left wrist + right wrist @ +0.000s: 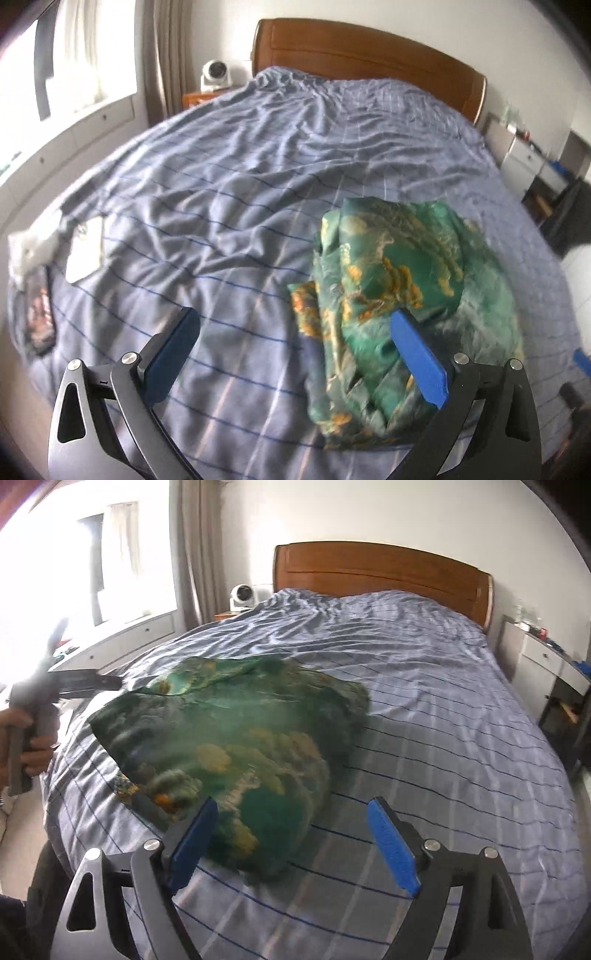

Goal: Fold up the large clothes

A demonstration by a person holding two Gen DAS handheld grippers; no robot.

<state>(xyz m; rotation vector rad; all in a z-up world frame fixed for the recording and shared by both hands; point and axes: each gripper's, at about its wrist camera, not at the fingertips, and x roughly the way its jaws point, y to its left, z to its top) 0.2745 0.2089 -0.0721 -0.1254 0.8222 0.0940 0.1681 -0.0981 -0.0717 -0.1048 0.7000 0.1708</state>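
A green garment with orange and yellow print (391,280) lies bunched on the blue striped bed cover (229,184). My left gripper (295,325) is open and empty, hovering above the cover; its right blue pad (419,356) overlaps the garment's near edge. In the right wrist view the garment (236,738) is blurred and puffed up. My right gripper (291,816) is open and empty, with its left pad (195,842) at the garment's near edge. The left gripper (110,682) shows there too, hand-held at the garment's far left corner.
A wooden headboard (369,51) stands at the far end. A white fan (214,74) sits on a nightstand at back left. White and dark folded items (85,251) lie on the bed's left edge. White drawers (543,657) stand at right.
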